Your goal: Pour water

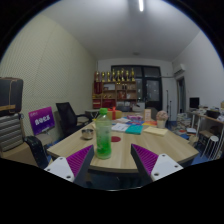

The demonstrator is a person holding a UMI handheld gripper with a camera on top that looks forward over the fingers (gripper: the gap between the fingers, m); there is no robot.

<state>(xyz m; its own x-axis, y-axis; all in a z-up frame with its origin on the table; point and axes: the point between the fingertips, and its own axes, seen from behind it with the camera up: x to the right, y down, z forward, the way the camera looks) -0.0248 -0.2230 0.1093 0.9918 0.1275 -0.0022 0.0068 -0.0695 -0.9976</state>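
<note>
A green translucent bottle (103, 136) with a light cap stands upright on the wooden table (125, 158), near its front edge. A small dark cup (88, 133) sits just left of and behind the bottle. My gripper (112, 163) is open, its two purple pads (79, 161) spread wide below the table's front edge. The bottle stands just ahead of the fingers, slightly left of the gap's middle, and nothing is touching it. Nothing is held between the fingers.
Papers, a red round object (115, 139) and teal items (134, 128) lie further back on the table. Black office chairs (68, 116) stand to the left, a purple sign (42, 120) beyond them. A shelf (118, 90) with trophies lines the far wall.
</note>
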